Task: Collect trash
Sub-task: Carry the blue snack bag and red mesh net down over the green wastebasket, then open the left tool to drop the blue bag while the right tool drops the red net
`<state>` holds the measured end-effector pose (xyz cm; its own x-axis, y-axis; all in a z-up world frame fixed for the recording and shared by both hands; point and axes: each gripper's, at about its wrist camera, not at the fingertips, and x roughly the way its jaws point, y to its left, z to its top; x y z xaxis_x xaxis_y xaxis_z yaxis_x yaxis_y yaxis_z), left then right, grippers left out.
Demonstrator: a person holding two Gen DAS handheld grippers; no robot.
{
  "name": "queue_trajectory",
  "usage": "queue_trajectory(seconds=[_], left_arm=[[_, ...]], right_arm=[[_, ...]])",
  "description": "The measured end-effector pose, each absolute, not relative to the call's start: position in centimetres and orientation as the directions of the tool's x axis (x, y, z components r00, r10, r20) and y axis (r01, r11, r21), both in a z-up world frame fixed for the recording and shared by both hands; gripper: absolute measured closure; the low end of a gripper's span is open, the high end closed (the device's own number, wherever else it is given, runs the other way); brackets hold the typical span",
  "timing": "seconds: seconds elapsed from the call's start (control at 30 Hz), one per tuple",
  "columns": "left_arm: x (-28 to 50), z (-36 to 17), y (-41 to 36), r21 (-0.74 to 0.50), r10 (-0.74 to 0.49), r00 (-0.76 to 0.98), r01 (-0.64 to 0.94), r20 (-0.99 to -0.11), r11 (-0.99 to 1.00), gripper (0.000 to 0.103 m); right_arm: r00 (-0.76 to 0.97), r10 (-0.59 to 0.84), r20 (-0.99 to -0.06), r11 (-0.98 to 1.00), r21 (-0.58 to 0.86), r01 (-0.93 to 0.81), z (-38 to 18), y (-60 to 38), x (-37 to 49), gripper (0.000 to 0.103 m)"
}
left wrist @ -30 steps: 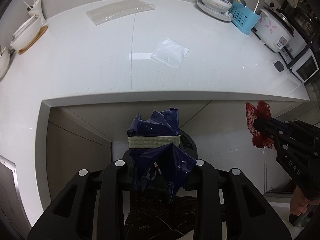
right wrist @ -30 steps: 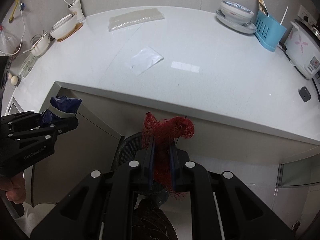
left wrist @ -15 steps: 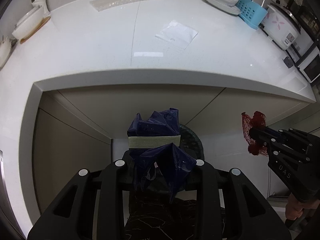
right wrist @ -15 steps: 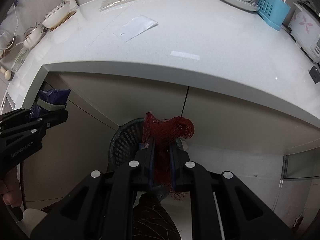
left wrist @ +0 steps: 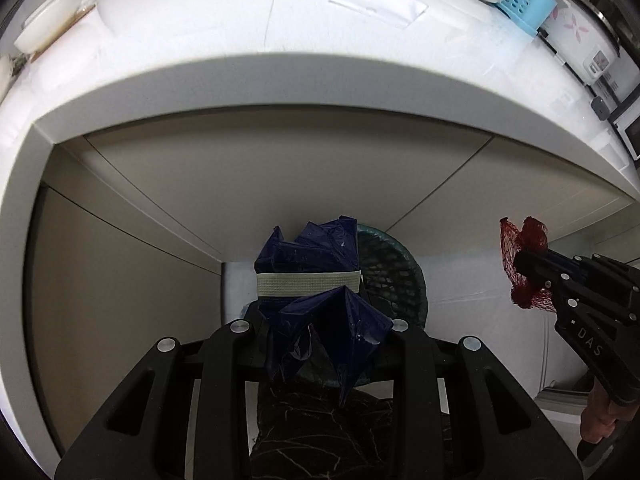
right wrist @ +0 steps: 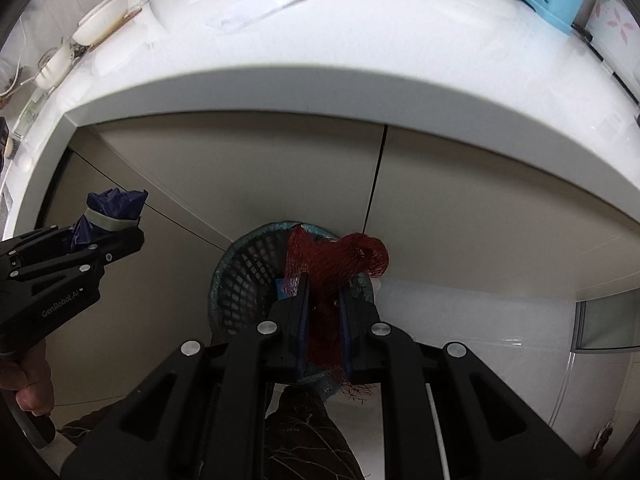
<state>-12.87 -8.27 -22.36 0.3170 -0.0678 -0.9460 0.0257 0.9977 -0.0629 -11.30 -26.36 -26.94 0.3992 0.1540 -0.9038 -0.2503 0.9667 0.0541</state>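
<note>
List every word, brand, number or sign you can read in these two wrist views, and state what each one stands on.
"GenRobot.AI": white lettering on the side of the black left gripper, seen in the right wrist view.
"DAS": white letters on the side of the black right gripper, seen in the left wrist view.
Control panel label on the white flowered rice cooker: too small to read.

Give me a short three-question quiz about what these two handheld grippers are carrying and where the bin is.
1. True or false: the left gripper is shut on a red mesh net.
2. Which item does the right gripper hold? A) a blue wrapper B) a red mesh net C) a white bowl
3. Fill in: the mesh wastebasket stands on the floor in front of the ____ under the counter.

Key:
1. False: it holds the dark blue wrapper with a pale band.
2. B, the red mesh net.
3. Cabinet doors.
</note>
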Motion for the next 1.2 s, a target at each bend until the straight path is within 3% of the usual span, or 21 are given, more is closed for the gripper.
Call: queue_trajectory(seconds=[0.77,1.2], left_arm=[[-13.1,-30.7,-8.2,-0.065,-0.071,0.259,0.032,-0.963,0.997,0.075],[-12.8,-33.3,-10.3,-0.085,-0.101,0.233,0.078,-0.967,0.993,0.071]], right_arm=[[0.329,0.13,-0.935,0.977,0.063,-0.205,-34.4,-26.3,-9.7,0.091],[0.317,0.121,-0.941,0.981,0.064,-0.183,-34.8,-27.1,-10.2,0.091]])
